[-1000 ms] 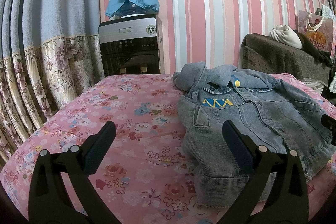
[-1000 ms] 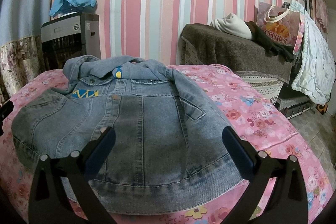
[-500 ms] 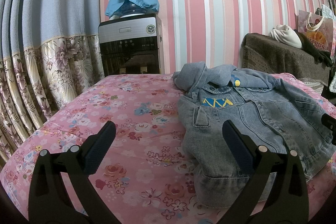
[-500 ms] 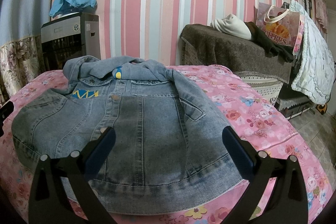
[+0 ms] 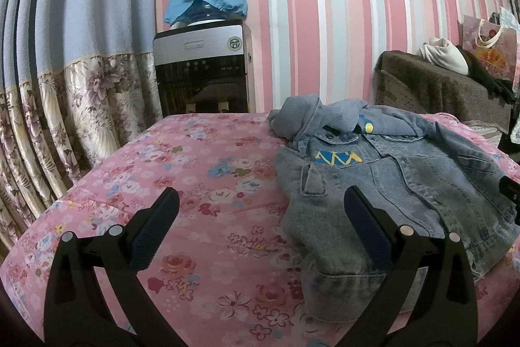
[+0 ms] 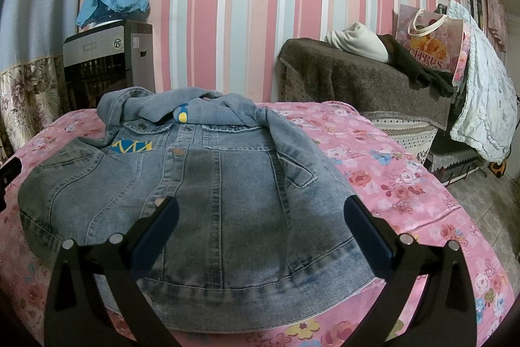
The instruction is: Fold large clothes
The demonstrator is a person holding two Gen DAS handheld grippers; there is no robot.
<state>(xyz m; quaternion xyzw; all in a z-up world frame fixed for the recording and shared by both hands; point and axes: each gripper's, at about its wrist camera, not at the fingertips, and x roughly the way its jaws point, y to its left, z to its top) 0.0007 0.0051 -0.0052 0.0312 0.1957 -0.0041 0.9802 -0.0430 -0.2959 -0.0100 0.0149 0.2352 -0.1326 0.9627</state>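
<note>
The denim jacket (image 6: 201,184) lies front-up on the pink floral bed (image 5: 195,171) before a striped wall (image 6: 227,5) and water dispenser (image 5: 203,70), while the left gripper (image 5: 260,217) and right gripper (image 6: 260,223) hover, jaws apart and empty.

We see a water dispenser (image 5: 203,67) under a blue cloth (image 5: 205,0), floral curtains (image 5: 48,106), and a gift bag (image 6: 432,44) on a brown-draped cabinet (image 6: 351,80).

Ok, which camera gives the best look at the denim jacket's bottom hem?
The right wrist view: the denim jacket lies nearly centred there, its hem running unbroken across the frame. The left wrist view shows the jacket off to the right, with much of the hem hidden behind one finger of the tongs.
</note>
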